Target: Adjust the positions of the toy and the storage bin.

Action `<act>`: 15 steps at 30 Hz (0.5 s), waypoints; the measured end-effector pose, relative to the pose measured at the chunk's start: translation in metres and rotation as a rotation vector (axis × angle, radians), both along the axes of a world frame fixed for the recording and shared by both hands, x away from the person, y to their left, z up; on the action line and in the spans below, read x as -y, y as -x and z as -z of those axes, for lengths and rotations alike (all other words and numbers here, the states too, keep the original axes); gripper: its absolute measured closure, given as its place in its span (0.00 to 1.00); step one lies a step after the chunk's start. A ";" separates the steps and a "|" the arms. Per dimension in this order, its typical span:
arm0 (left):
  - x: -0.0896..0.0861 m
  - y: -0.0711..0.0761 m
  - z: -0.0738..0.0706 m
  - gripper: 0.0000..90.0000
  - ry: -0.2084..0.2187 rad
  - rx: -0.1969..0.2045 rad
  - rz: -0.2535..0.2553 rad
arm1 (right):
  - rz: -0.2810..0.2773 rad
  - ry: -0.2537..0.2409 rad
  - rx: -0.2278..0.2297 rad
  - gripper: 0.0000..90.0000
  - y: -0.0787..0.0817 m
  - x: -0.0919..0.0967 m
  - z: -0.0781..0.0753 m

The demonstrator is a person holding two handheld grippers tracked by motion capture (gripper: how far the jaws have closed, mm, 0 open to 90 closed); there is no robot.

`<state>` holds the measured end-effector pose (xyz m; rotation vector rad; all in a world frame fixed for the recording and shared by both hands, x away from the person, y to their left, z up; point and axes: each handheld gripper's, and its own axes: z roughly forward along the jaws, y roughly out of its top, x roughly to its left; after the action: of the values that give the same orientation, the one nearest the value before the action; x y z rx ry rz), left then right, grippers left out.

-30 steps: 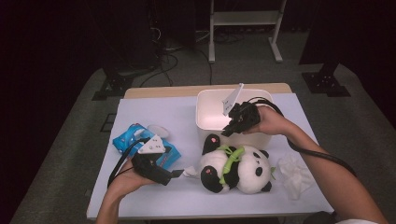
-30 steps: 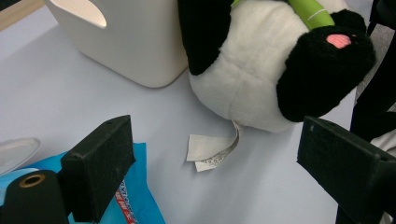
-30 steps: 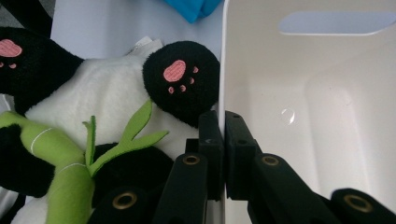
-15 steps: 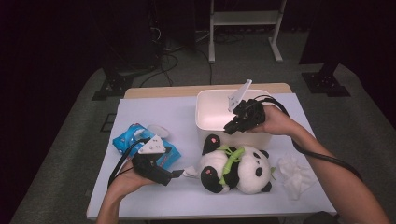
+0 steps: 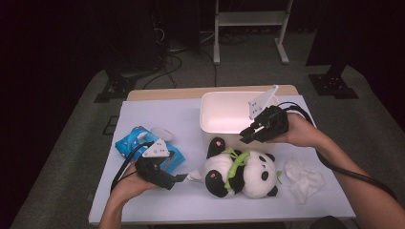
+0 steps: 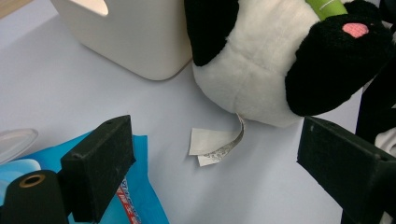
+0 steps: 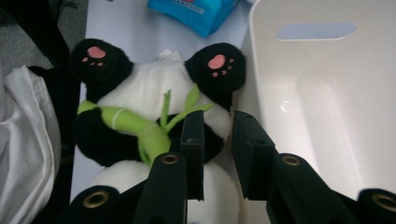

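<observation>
Right gripper (image 5: 249, 134): jaws just opening, a narrow gap, nothing between them, hovering over the tub (image 5: 210, 125) rim. Toy panda (image 5: 241, 173) lies directly below, long axis across the table. Left gripper (image 5: 184, 178): jaws wide, empty, aimed at the panda's tag (image 6: 215, 145).

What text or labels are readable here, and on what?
None can be read.
Blue wipes pack: red print along its edge, cut off and too blurred to read.
Panda's sewn-in tag: tiny grey print, too small to read.
White bin: no markings visible.
</observation>
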<state>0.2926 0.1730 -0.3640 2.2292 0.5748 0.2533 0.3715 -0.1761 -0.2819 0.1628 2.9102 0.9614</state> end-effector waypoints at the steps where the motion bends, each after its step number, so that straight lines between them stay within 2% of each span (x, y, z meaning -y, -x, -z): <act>1: 0.000 0.000 0.000 0.11 0.005 -0.002 -0.006 | -0.004 -0.003 0.002 0.81 0.003 0.001 0.001; 6: -0.002 0.002 0.000 0.11 0.018 -0.005 -0.003 | -0.010 0.007 0.002 0.78 0.020 0.004 0.003; 15: -0.002 0.001 0.000 0.11 0.017 -0.004 -0.005 | -0.009 0.033 -0.001 0.75 0.032 0.007 0.013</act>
<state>0.2912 0.1752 -0.3639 2.2132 0.5831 0.2455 0.3393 -0.1833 -0.2945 0.1490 2.9282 0.9135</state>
